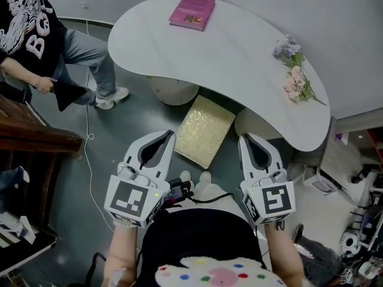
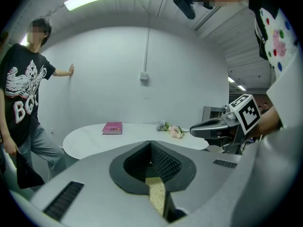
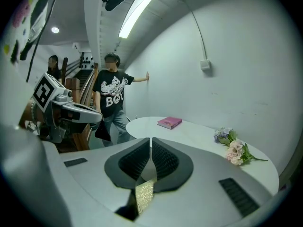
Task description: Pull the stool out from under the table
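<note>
The stool [image 1: 203,130] lies between the two pairs of fingertips. Only its gold patterned seat shows, with the far corner tucked under the table [image 1: 239,46] and the legs hidden. The left gripper [image 1: 169,135] and right gripper [image 1: 244,137] are both closed tight, empty. Print on the pink book [image 1: 192,12] is too small to read.

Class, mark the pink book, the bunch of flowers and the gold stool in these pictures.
pink book [image 1: 192,12], head view, middle of its cover.
bunch of flowers [image 1: 295,82], head view, on the pink blossoms.
gold stool [image 1: 204,130], head view, middle of its seat top.
</note>
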{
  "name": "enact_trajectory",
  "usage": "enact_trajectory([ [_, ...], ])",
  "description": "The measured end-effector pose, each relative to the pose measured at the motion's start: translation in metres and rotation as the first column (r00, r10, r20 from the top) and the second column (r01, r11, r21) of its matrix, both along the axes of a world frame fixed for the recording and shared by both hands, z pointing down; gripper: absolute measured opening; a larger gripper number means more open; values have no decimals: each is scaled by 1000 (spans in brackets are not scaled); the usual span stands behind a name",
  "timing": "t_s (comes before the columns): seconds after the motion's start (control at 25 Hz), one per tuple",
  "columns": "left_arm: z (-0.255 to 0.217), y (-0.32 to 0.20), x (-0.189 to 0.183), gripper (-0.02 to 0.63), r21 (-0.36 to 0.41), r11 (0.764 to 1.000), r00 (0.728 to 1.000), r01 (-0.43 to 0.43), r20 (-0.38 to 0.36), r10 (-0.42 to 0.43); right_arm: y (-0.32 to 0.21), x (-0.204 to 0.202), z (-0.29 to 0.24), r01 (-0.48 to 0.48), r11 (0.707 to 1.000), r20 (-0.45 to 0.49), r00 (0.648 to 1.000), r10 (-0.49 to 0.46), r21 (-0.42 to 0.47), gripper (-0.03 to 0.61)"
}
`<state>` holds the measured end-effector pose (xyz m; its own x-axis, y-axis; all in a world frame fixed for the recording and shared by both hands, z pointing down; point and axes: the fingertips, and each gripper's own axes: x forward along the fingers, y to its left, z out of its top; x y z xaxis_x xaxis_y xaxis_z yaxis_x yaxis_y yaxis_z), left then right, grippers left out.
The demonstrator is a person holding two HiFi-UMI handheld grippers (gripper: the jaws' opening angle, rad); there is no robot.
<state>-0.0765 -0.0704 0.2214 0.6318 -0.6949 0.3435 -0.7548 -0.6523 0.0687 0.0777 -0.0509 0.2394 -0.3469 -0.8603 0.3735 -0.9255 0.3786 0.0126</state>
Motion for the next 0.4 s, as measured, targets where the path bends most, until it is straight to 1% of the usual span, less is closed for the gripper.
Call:
enact_trajectory([
  [0.4,-2,7,3,17,-5,1000,1000,-8,-5,8,8,0,-1,0,1000,-1,1000,0,-3,41],
])
